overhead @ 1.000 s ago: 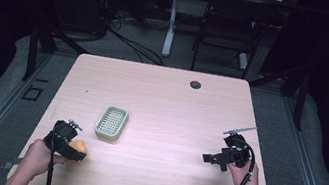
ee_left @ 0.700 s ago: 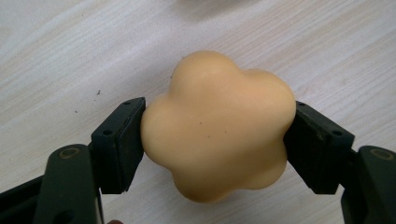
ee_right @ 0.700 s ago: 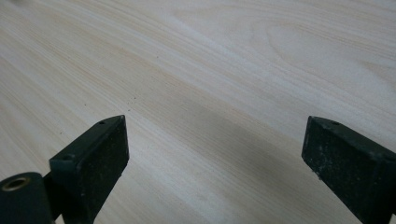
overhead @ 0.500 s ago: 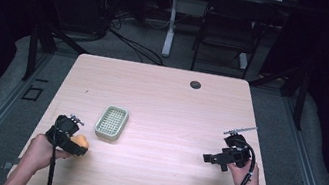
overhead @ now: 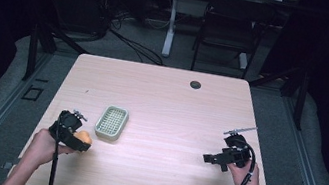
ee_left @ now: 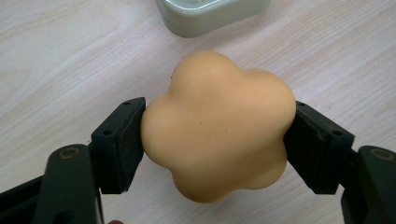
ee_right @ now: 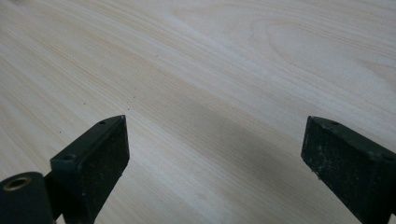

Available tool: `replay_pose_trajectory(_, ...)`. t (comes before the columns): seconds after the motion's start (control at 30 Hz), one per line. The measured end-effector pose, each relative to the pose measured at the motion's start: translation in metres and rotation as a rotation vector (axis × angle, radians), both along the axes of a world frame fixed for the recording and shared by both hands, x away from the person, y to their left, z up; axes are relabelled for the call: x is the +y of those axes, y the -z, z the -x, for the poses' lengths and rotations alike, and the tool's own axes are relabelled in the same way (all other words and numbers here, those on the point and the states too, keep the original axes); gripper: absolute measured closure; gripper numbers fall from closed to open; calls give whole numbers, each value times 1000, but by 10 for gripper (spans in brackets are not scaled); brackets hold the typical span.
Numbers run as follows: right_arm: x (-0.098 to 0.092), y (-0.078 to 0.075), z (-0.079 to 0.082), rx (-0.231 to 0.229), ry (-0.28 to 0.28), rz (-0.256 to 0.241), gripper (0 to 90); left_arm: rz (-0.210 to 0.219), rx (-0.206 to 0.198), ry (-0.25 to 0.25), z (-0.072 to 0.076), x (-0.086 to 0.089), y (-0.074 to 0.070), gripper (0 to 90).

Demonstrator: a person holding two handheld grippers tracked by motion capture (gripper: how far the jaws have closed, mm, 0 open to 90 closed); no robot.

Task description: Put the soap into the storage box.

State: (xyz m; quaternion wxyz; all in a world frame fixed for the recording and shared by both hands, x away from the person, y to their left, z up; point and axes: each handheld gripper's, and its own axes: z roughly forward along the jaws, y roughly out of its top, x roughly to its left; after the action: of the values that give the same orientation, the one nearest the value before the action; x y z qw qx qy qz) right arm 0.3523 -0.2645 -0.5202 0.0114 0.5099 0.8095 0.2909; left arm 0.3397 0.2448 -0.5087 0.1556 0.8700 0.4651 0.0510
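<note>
I am watching my left tongs [overhead: 79, 140] near the bench's [overhead: 171, 99] front left corner, and over the last second they are drifting slightly toward the front edge, carrying the orange soap [ee_left: 217, 126] with them while the green soap dish [overhead: 112, 122] is staying put just beyond. I am reading that as the grip holding, with the placing into the dish not yet done. In the left gripper view the jaws are pressing on opposite lobes of the soap, closed firmly on it. The soap is a rounded flower shape with no clear long axis; its broad face is pointing up toward the camera. Over at the front right, my right tongs [overhead: 210, 158] are hovering spread wide with nothing between them, pointing toward the bench's middle, unchanged.
</note>
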Motion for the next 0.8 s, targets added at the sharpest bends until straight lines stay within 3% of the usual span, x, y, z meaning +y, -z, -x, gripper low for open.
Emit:
replay_pose_trajectory(0.33,0,0,0,1,0,2,74,6,-9,1,-8,1,-6,270)
replay_pose_trajectory(0.8,0,1,0,5,-1,-1,75,6,-21,24,-22,-11,-13,270)
